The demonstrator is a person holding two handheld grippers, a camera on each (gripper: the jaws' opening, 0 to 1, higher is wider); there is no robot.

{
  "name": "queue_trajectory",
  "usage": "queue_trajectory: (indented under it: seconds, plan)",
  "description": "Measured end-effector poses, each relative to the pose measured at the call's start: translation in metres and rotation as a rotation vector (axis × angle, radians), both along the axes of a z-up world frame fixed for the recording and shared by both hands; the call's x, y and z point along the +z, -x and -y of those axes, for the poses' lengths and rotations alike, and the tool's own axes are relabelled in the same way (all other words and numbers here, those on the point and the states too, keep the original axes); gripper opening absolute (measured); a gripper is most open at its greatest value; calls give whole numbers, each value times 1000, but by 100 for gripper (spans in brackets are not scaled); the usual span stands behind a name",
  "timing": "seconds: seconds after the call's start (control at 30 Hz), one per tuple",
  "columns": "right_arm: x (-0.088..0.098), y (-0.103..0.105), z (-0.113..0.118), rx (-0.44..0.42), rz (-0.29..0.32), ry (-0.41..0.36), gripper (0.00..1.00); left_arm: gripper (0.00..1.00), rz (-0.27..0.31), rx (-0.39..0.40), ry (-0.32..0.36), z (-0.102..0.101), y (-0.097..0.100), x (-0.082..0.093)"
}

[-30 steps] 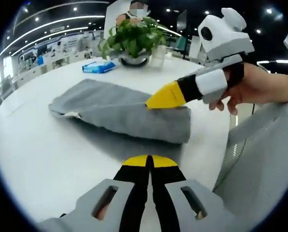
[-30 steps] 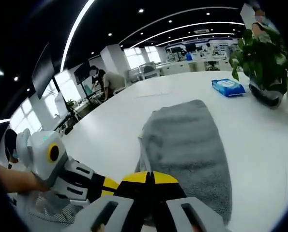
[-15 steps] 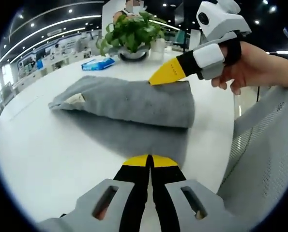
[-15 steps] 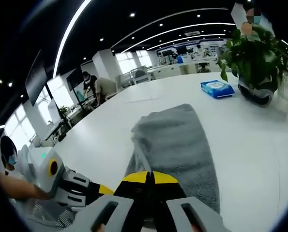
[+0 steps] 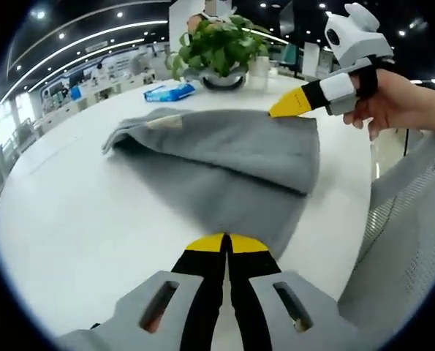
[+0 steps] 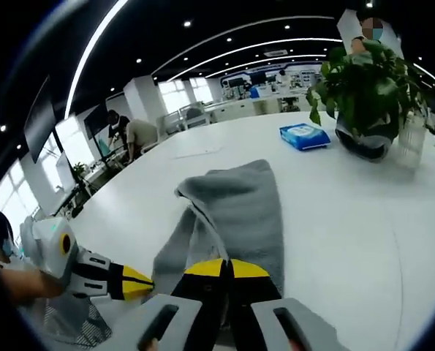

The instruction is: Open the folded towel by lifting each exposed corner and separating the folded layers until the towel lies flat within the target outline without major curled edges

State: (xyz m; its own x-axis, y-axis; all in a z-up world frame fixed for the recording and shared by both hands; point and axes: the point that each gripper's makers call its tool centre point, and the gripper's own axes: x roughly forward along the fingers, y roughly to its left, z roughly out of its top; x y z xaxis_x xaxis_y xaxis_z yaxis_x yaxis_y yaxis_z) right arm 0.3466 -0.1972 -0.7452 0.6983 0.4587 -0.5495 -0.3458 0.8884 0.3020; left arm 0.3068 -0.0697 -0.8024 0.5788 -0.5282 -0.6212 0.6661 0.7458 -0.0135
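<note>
Both claws pinch the towel (image 5: 224,157): left claw (image 5: 227,245) at 6 o'clock, right claw (image 5: 290,106) at 1. Top layer half peeled; flattening remains.

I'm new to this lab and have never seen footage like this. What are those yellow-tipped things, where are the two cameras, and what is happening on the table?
There is no robot here: a person holds a pair of hand-held tongs in each hand, and a fisheye camera rides on each. The left gripper view looks along the left tongs, shut on the near edge of a grey towel. The right tongs, held by a hand, grip the upper layer, lifted off the lower one. The right gripper view looks along those tongs. On the white table also stand a potted plant and a blue packet.
</note>
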Motion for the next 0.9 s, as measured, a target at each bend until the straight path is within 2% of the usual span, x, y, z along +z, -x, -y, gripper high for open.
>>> queue_trajectory:
  seconds: [0.27,0.3,0.33,0.37,0.47,0.67,0.9]
  plan:
    - [-3,-3,26,-70,-23,-5,0,0,-8,90,-13,-21,-9,-1]
    - [-4,-3,30,-83,-29,-10,0,0,-21,145,-62,-34,-11,-5]
    - [-5,-4,33,-102,-36,-18,0,0,-18,191,-6,-31,-10,-1]
    - [-5,-4,36,-116,-39,-23,0,0,-9,176,-62,-42,-12,-2]
    - [-8,-3,44,-153,-50,-31,0,0,-70,269,22,-51,-15,-3]
    - [-8,-1,43,-166,-61,-49,0,0,-21,235,-44,-51,-18,-3]
    - [-9,-1,42,-161,-63,-48,0,0,-21,238,-47,-51,-18,-3]
